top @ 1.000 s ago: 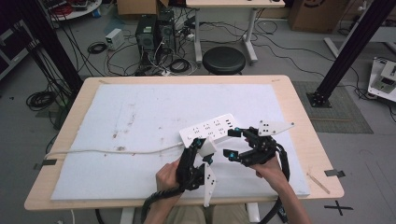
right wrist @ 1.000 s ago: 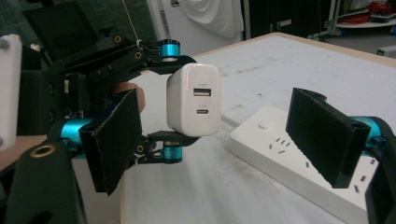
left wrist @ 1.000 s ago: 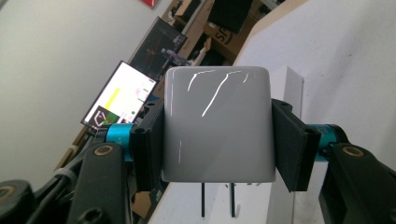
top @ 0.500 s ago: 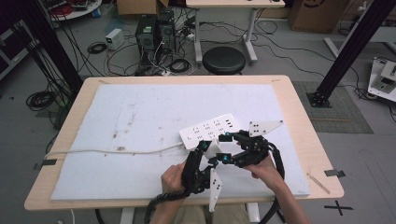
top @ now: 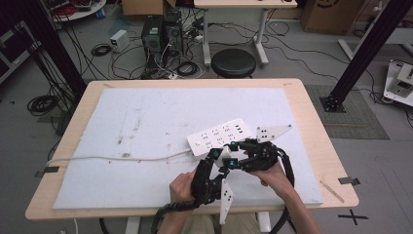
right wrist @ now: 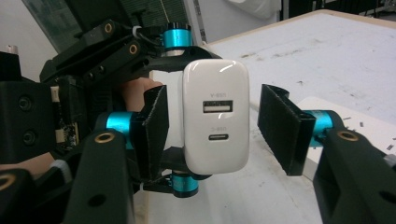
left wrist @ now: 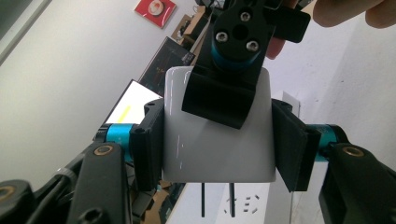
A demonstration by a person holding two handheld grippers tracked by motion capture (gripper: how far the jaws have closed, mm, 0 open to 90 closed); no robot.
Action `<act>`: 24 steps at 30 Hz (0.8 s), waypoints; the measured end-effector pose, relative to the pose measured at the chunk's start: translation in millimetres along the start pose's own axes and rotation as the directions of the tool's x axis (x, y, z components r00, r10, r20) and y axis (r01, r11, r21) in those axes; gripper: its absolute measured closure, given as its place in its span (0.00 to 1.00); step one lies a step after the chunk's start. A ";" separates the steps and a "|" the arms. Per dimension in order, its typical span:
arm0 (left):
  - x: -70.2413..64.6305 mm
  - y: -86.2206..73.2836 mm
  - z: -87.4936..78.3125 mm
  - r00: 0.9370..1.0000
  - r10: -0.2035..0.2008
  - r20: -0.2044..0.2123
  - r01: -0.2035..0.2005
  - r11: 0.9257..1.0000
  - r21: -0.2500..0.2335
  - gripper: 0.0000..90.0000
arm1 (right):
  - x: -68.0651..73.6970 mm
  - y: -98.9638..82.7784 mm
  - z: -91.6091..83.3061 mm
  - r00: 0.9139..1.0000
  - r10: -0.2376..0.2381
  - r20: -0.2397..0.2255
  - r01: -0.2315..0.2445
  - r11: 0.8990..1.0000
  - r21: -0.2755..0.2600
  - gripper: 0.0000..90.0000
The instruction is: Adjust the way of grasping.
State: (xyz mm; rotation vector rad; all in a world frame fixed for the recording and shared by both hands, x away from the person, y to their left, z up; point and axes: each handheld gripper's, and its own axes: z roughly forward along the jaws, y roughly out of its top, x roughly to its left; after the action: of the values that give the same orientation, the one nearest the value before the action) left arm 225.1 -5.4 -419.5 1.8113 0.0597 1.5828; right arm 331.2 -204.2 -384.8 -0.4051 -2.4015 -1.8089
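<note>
1. Both hand-held grippers meet near the counter's near edge, right of centre, just in front of a white power strip that lies on the white mat.
2. A white USB charger is raised off the mat between them. In the left gripper view its two prongs point down toward the power strip's sockets.
3. The left hand-held gripper pinches the charger: both black pads press against its opposite sides.
4. The right hand-held gripper is spread around the same charger. In the right gripper view one pad touches the charger's side, while the other stands clear of it with a visible gap.
5. The charger's end face, with two ports one above the other, faces the right gripper's camera.
6. The power strip's white cord runs across the mat toward the counter's left edge.
7. In the high view, the person's hands hold both tools from the near edge.
</note>
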 end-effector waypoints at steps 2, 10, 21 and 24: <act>-0.5 0.3 0.0 1.000 0.005 0.000 -0.005 1.000 -0.001 0.47 | 0.3 -0.1 -0.4 1.000 0.003 -0.004 -0.003 1.000 0.002 0.55; -1.0 0.7 0.1 1.000 0.012 0.006 -0.012 1.000 -0.005 0.47 | 0.6 -0.2 -1.0 1.000 0.003 0.002 -0.003 1.000 0.003 0.59; -0.8 0.8 -0.4 1.000 0.007 0.010 -0.007 1.000 -0.018 0.47 | -0.7 -1.9 0.5 1.000 0.022 -0.017 -0.022 1.000 0.008 0.65; -0.9 0.9 -0.5 1.000 0.008 0.016 -0.007 1.000 -0.022 0.47 | -1.3 -2.3 1.0 0.999 0.030 -0.034 -0.030 0.999 0.017 0.67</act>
State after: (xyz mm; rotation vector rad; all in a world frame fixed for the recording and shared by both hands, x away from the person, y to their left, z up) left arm 224.1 -6.3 -419.8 1.8091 0.0275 1.5677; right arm 332.0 -204.0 -387.5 -0.4025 -2.3727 -1.7680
